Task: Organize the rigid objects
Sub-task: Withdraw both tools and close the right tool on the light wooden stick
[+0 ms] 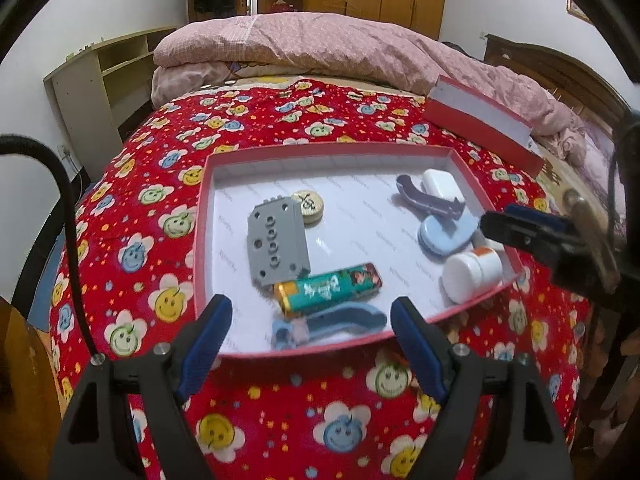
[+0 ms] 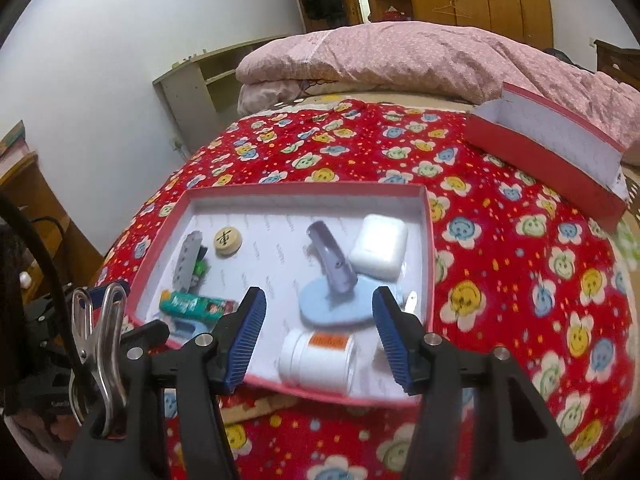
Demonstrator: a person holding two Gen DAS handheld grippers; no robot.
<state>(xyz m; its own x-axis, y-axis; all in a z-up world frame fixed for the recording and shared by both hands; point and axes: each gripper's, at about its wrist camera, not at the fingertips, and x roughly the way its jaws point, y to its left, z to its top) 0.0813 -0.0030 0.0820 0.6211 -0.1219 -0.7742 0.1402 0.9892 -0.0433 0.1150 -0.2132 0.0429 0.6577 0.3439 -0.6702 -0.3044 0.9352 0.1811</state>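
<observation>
A shallow red box (image 1: 202,216) (image 2: 429,240) with a white floor lies on the bed. It holds a grey plate with holes (image 1: 276,246), a round wooden game piece (image 1: 307,206) (image 2: 227,241), a green battery (image 1: 330,287) (image 2: 192,305), a blue clip (image 1: 328,324), a purple clip (image 1: 430,200) (image 2: 334,260) on a light blue oval (image 2: 332,306), a white case (image 1: 440,186) (image 2: 379,246) and a white bottle (image 1: 472,274) (image 2: 316,358). My left gripper (image 1: 312,344) is open and empty at the box's near edge. My right gripper (image 2: 318,336) is open and empty over the bottle.
The box's red lid (image 1: 480,124) (image 2: 548,152) lies at the back right. A red smiley-flower blanket (image 1: 280,420) covers the bed, with a pink quilt (image 1: 300,44) behind. A shelf unit (image 1: 100,80) stands at the left wall. A metal clip (image 2: 100,344) hangs on the right gripper's side.
</observation>
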